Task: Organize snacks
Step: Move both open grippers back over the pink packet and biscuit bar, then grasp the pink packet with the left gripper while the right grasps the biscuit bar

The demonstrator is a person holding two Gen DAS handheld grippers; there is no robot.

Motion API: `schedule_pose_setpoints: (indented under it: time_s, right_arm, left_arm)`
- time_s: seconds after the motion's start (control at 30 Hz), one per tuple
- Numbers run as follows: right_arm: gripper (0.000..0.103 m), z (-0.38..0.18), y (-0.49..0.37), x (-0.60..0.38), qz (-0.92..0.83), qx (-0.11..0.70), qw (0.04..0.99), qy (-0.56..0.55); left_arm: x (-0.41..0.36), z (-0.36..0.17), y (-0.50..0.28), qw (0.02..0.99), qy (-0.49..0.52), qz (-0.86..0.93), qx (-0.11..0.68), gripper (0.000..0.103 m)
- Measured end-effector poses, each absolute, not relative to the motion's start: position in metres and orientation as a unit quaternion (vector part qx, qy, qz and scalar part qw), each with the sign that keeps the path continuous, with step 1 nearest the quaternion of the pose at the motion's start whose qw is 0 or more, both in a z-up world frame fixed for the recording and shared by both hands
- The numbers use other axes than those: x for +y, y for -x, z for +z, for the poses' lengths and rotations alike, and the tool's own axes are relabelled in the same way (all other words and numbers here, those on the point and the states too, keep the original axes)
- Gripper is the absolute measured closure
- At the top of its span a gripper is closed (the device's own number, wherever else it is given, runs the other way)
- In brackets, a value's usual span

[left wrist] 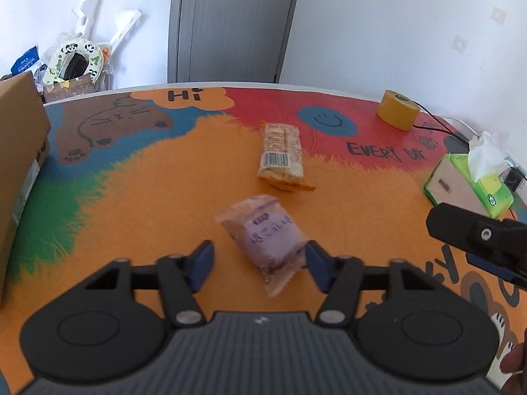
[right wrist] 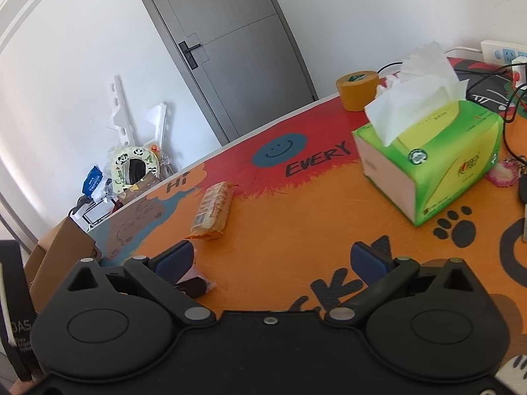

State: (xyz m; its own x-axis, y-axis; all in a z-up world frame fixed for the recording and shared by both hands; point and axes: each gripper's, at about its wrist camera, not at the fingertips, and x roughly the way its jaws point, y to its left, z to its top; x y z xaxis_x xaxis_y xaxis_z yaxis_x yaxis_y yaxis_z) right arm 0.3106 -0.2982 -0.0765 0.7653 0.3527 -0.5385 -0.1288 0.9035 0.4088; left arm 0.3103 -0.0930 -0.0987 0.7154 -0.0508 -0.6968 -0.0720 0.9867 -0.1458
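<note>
While the left gripper (left wrist: 258, 265) brackets the purple snack packet (left wrist: 263, 237) without pinching it — right pad touching, left apart — centre before squeezing. Right gripper (right wrist: 280, 263) gapes empty. Beyond the packet lies the orange cracker pack (left wrist: 281, 156) — next.

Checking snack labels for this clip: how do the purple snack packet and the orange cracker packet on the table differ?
The purple snack packet is short and rounded with a clear wrapper; the orange cracker packet is long, flat and rectangular, barcode side up. The purple packet lies between the left gripper's fingers, its wrapper against one pad; the orange packet lies farther away, clear of both grippers. The purple one lies slanted; the orange one runs nearly straight away from the camera. Both rest flat, sealed, on the colourful mat.
</note>
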Motion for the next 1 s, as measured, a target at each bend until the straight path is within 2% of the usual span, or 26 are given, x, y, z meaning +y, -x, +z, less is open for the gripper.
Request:
schedule_pose_setpoints:
  time_s: [0.03, 0.07, 0.23, 0.3, 0.53, 0.83, 1.0]
  right_arm:
    - [0.0, -0.077, -0.312, -0.297, 0.132, 0.318, 0.922, -0.177]
    - [0.0, -0.077, -0.312, -0.294, 0.134, 0.318, 0.922, -0.176]
    - [0.0, -0.076, -0.315, -0.286, 0.138, 0.32, 0.921, -0.172]
    - [0.0, -0.076, -0.317, -0.285, 0.138, 0.321, 0.921, -0.173]
    - [0.0, -0.081, -0.321, -0.279, 0.142, 0.326, 0.917, -0.179]
    - [0.0, -0.08, -0.321, -0.272, 0.151, 0.326, 0.915, -0.182]
    - [0.0, -0.08, -0.32, -0.275, 0.146, 0.326, 0.915, -0.187]
  left_arm:
    - [-0.09, -0.099, -0.311, 0.922, 0.088, 0.004, 0.377, 0.06]
    - [-0.087, -0.098, -0.311, 0.921, 0.094, 0.004, 0.379, 0.062]
    - [-0.076, -0.093, -0.312, 0.922, 0.1, 0.003, 0.374, 0.062]
    - [-0.072, -0.091, -0.311, 0.923, 0.096, 0.008, 0.374, 0.061]
    - [-0.062, -0.083, -0.307, 0.926, 0.062, 0.037, 0.371, 0.047]
    - [-0.042, -0.076, -0.303, 0.924, 0.091, 0.051, 0.367, 0.047]
    - [-0.054, -0.073, -0.307, 0.931, 0.078, 0.03, 0.356, 0.043]
